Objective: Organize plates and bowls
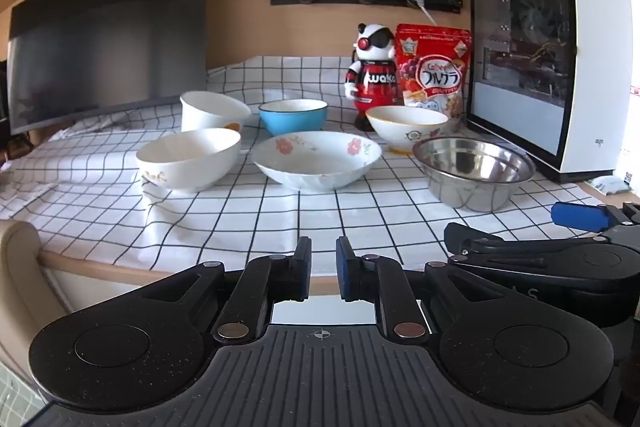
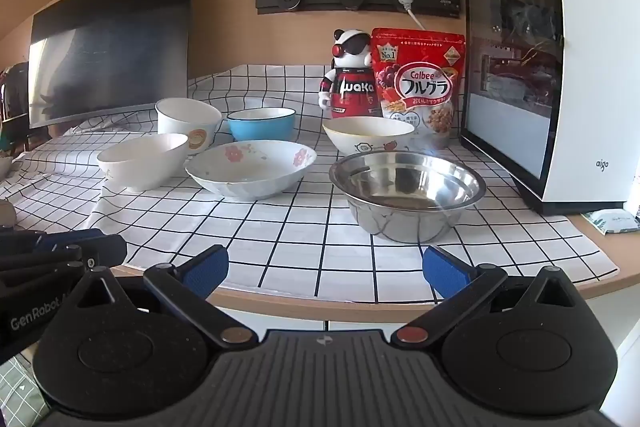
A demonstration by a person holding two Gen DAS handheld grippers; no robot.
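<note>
Nearest, at the table edge: left gripper [image 1: 323, 269], fingers clenched on nothing; right gripper [image 2: 325, 267] at its 3 o'clock, fingers released wide and empty. On the checked tablecloth [image 2: 304, 247], front row: steel bowl [image 2: 407, 195] at 1 o'clock of the right gripper, flowered bowl [image 2: 250, 167] at 11, tilted white bowl [image 2: 142, 159] at 10. Behind: cartoon bowl [image 2: 368, 135], blue bowl [image 2: 262, 123], tall white bowl [image 2: 188, 121]; farthest, panda figure [image 2: 350, 75], cereal bag [image 2: 420, 83], computer case [image 2: 560, 67] at 2 o'clock, monitor [image 2: 112, 35] at 10
</note>
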